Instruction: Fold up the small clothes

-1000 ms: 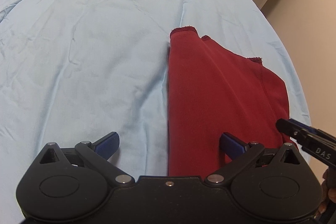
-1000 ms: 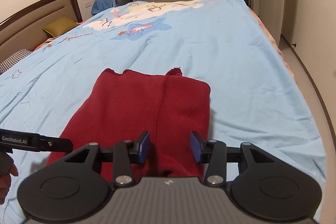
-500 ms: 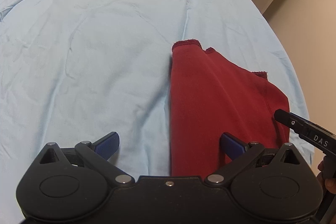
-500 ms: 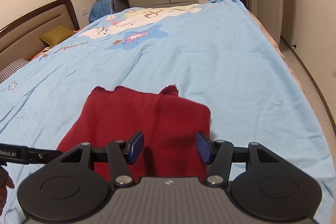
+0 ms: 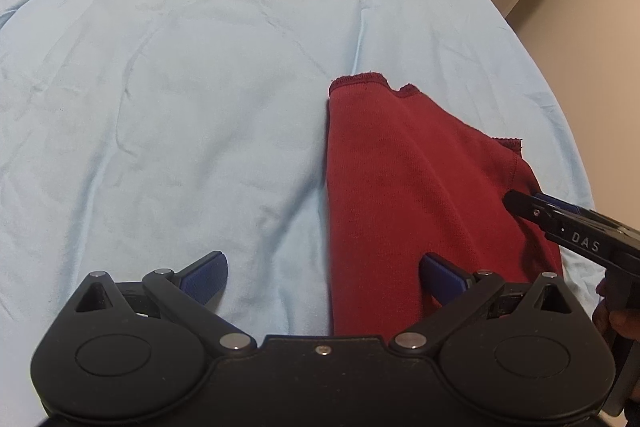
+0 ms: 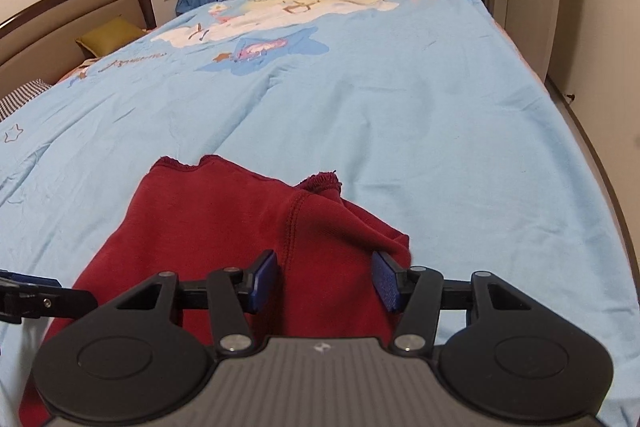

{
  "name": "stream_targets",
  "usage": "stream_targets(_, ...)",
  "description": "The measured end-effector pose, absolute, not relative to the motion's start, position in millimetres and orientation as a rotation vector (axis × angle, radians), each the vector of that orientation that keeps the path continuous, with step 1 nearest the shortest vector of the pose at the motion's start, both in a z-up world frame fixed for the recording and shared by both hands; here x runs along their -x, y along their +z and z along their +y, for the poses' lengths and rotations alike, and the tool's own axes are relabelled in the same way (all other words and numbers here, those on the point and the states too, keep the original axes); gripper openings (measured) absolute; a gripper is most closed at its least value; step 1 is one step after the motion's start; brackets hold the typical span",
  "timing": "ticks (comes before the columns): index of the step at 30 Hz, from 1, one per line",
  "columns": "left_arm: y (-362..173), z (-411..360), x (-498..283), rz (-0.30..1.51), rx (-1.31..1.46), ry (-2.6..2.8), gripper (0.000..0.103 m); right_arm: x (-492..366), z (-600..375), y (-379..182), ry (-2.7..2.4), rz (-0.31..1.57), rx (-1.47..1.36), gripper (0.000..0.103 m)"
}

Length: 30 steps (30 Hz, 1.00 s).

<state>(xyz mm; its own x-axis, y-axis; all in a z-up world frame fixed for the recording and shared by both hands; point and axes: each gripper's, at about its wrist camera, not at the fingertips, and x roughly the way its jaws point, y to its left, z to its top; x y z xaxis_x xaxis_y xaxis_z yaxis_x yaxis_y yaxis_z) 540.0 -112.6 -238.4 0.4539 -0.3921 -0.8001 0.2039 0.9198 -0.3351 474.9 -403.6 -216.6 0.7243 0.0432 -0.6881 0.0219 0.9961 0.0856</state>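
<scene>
Folded dark-red garment (image 5: 412,187) lies flat on the light-blue bedspread (image 5: 180,99), near the bed's edge closest to me, its hemmed corners pointing away toward the cartoon print. My left gripper (image 5: 322,273) hangs over the cloth's left edge with its fingers spread wide, one blue pad (image 5: 206,273) above bare bedspread, the other over red fabric, pinching nothing. My right gripper (image 6: 324,281) has its jaws parted over the garment's right-hand part beside a raised seam, fabric between the pads but not squeezed.
</scene>
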Motion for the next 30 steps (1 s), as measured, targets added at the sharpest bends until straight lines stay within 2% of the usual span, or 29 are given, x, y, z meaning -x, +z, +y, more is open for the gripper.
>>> stream_targets(7, -231.3, -107.2, -531.1, 1.051, 0.234, -0.378, 0.102, -460.3, -404.2, -207.3, 0.046, 0.760, -0.090, 0.060)
stream_targets(9, -226.1, -103.4, -519.7, 1.039, 0.246, -0.410, 0.102, -438.2, -402.4, -200.7, 0.082, 0.750, -0.093, 0.065)
stream_targets(11, -222.8, -99.0, -504.9, 1.020, 0.245, -0.454, 0.102, -411.3, -399.1, -194.5, 0.130, 0.739, -0.088, 0.076)
stream_targets(20, -245.8, -96.0, -464.1, 1.042, 0.157, -0.507, 0.102, -350.6, -367.0, -218.0, 0.168, 0.825, 0.144, 0.083)
stream_targets(24, -258.8, -100.5, -463.2, 1.029, 0.111, -0.505, 0.103, -357.6, -362.0, -238.1, 0.142, 0.839, 0.162, 0.090)
stream_targets(30, -241.7, -99.1, -471.1, 1.047, 0.123, -0.501, 0.102, -357.5, -378.2, -223.8, 0.154, 0.851, 0.042, 0.090)
